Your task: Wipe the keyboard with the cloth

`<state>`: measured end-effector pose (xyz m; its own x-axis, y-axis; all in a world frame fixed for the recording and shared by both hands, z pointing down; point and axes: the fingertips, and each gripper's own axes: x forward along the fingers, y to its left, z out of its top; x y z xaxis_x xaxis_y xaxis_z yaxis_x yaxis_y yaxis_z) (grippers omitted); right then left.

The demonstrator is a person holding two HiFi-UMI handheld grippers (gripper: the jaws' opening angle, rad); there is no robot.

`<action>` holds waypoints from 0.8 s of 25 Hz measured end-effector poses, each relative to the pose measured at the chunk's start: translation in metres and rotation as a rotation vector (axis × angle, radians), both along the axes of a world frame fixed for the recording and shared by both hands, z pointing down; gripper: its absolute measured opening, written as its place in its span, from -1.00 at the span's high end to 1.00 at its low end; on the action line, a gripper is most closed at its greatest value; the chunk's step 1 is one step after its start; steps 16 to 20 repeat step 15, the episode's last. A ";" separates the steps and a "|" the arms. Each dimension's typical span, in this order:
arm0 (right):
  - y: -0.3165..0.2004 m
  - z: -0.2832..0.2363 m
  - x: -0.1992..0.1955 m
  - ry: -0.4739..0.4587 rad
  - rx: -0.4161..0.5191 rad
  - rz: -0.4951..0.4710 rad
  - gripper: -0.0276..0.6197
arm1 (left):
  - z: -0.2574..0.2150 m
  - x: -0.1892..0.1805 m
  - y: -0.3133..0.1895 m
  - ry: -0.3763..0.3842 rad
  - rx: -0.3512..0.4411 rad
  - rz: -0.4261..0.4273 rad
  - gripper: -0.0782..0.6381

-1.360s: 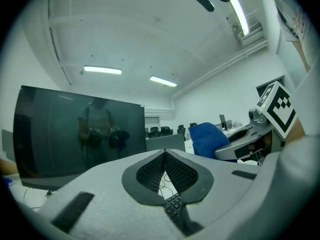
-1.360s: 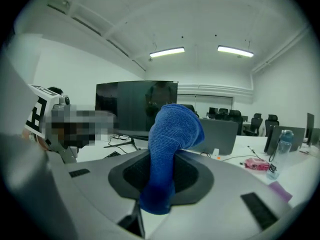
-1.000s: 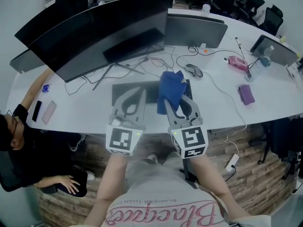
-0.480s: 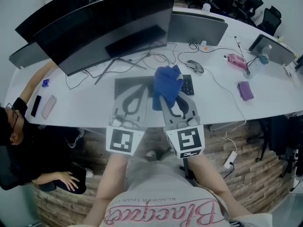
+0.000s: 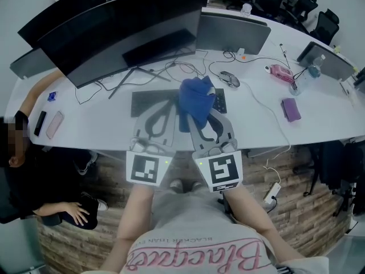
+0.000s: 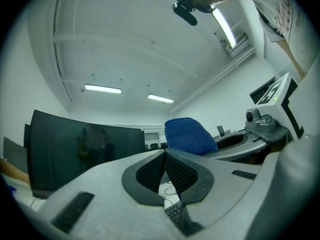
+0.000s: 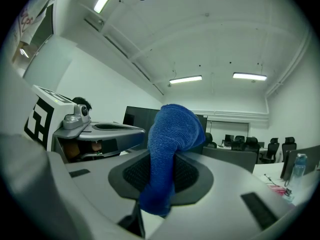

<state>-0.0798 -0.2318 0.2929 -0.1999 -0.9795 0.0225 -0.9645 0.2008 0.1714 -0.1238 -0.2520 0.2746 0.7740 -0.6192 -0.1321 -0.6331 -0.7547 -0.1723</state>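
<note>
While right gripper (image 5: 206,117) clamps cloth (image 5: 195,99) over keyboard (image 5: 221,100), left gripper (image 5: 166,108), at its 9 o'clock, is pinched together, empty.

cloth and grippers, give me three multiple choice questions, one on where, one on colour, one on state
1. Where is the cloth?
A. Clamped in the right gripper
B. Lying on the floor
C. Folded in a drawer

2. What colour is the cloth?
A. Red
B. Blue
C. White

3. What is the left gripper doing?
A. Gripping the cloth
B. Standing wide open
C. Shut with nothing in it

Answers:
1 A: the right gripper view shows the cloth pinched between its jaws, and in the head view it hangs in front of the keyboard.
2 B: it is blue in all three views.
3 C: the left gripper view shows its pads meeting with nothing between them.
</note>
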 end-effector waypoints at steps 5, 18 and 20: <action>0.006 0.000 0.015 0.010 -0.001 -0.007 0.64 | -0.001 0.013 0.005 0.007 -0.004 -0.018 0.77; 0.014 -0.003 0.027 -0.004 0.007 -0.029 0.64 | -0.007 0.031 0.015 0.005 0.010 -0.037 0.77; 0.014 -0.003 0.027 -0.004 0.007 -0.029 0.64 | -0.007 0.031 0.015 0.005 0.010 -0.037 0.77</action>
